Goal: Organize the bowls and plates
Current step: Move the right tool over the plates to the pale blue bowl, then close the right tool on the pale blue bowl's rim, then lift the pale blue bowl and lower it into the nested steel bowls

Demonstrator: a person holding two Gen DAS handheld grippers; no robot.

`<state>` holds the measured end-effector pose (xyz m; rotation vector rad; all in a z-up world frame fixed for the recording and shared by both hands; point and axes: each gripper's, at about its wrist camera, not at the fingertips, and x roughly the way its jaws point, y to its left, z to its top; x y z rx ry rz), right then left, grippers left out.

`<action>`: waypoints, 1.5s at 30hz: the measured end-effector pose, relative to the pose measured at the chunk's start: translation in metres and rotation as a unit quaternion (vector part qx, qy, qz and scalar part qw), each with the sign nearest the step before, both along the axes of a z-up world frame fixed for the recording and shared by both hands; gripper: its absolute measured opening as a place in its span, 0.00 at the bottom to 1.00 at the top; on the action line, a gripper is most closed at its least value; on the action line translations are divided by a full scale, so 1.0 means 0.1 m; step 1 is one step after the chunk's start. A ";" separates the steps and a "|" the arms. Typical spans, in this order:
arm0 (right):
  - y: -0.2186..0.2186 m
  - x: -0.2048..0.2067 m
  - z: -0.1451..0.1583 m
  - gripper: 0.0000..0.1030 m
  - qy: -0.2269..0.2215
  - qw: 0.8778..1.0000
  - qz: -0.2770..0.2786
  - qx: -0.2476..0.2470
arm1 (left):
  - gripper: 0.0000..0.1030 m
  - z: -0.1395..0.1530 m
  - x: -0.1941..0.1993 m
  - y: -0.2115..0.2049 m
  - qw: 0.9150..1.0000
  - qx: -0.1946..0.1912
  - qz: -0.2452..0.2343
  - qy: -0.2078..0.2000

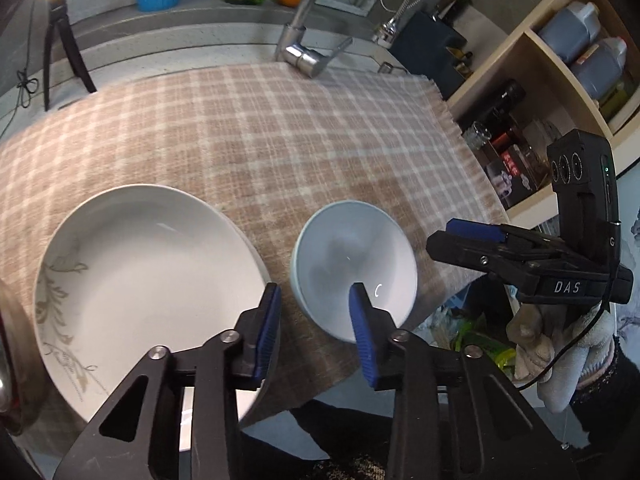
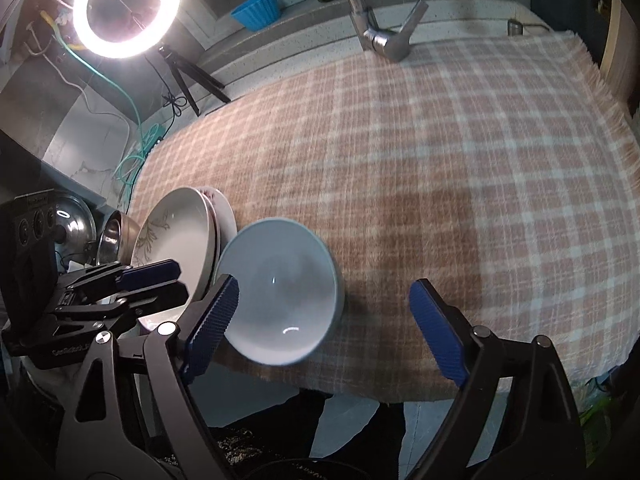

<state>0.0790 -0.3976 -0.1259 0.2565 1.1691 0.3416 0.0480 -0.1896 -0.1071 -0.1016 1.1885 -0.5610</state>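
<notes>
Bowl and plates at the near edge of the worktop

Left wrist view: the left gripper, partly open and empty, straddles the near rim of the pale bowl, beside the plate.
Right wrist view: the right gripper is wide open and empty; the glazed bowl looks slippery and fragile, best held at its rim.

A fuzzy woven checked cloth is covering the bench, looking matt and rough. The pale bowl and white plate are gleaming like glazed ceramic, the faucet is shining as polished metal, and the ridged blue pads are looking like rubber, perhaps.
</notes>
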 end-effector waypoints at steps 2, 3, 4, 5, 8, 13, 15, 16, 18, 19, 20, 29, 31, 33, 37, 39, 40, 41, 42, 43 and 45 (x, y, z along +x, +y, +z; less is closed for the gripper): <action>0.00 -0.02 -0.07 0.66 0.012 1.000 0.004 0.005 | 0.29 -0.04 0.01 -0.03 1.000 0.004 -0.001 0.003; 0.00 -0.02 -0.09 0.65 0.016 1.000 0.005 0.007 | 0.27 -0.06 0.02 -0.04 1.000 0.006 -0.001 0.004; 0.00 -0.03 -0.12 0.64 0.019 1.000 0.006 0.008 | 0.26 -0.07 0.03 -0.04 1.000 0.009 0.000 0.006; -0.01 -0.04 -0.15 0.63 0.021 1.000 0.007 0.008 | 0.24 -0.09 0.04 -0.06 1.000 0.010 -0.001 0.007; 0.00 -0.07 -0.21 0.51 0.027 0.999 0.012 0.011 | 0.21 -0.11 0.06 -0.09 1.000 0.014 -0.005 0.008; -0.01 -0.07 -0.28 0.40 0.036 0.999 0.011 0.016 | 0.19 -0.17 0.12 -0.15 1.000 0.024 -0.007 0.010; -0.01 -0.07 -0.30 0.38 0.038 0.999 0.012 0.020 | 0.18 -0.20 0.14 -0.16 0.999 0.029 -0.006 0.012; 0.00 -0.07 -0.31 0.38 0.039 0.999 0.012 0.020 | 0.18 -0.21 0.15 -0.17 0.999 0.030 -0.007 0.013; 0.00 -0.08 -0.32 0.38 0.041 0.999 0.013 0.021 | 0.18 -0.22 0.16 -0.18 0.999 0.035 -0.008 0.013; 0.00 -0.08 -0.34 0.37 0.044 0.999 0.013 0.023 | 0.18 -0.23 0.17 -0.19 0.999 0.038 -0.010 0.014; 0.01 -0.07 -0.35 0.35 0.046 0.999 0.011 0.024 | 0.18 -0.24 0.18 -0.19 0.999 0.039 -0.011 0.015; 0.00 -0.05 -0.46 0.17 0.062 0.997 0.009 0.040 | 0.13 -0.29 0.21 -0.20 0.999 0.042 -0.014 0.022; 0.00 -0.04 -0.47 0.17 0.062 0.997 0.006 0.042 | 0.12 -0.30 0.21 -0.20 0.999 0.042 -0.015 0.023; 0.00 -0.04 -0.47 0.16 0.061 0.997 0.003 0.040 | 0.12 -0.30 0.21 -0.21 0.999 0.042 -0.016 0.023; -0.01 -0.02 -0.44 0.16 0.060 0.998 -0.001 0.036 | 0.12 -0.30 0.21 -0.20 0.999 0.039 -0.016 0.023; -0.01 -0.01 -0.41 0.15 0.058 0.998 -0.004 0.035 | 0.12 -0.28 0.20 -0.19 0.999 0.035 -0.014 0.022; -0.01 -0.01 -0.40 0.15 0.057 0.998 -0.005 0.035 | 0.12 -0.27 0.20 -0.19 0.999 0.034 -0.012 0.021; -0.01 0.00 -0.37 0.15 0.055 0.998 -0.005 0.034 | 0.12 -0.25 0.21 -0.18 0.999 0.031 -0.010 0.020; 0.00 0.01 -0.35 0.15 0.053 0.998 -0.004 0.034 | 0.12 -0.24 0.20 -0.17 0.999 0.029 -0.008 0.019; 0.00 0.02 -0.31 0.15 0.051 0.998 -0.004 0.034 | 0.12 -0.22 0.21 -0.15 0.999 0.026 -0.006 0.017; 0.02 0.04 -0.26 0.15 0.046 0.998 -0.002 0.033 | 0.12 -0.17 0.21 -0.12 1.000 0.022 -0.001 0.013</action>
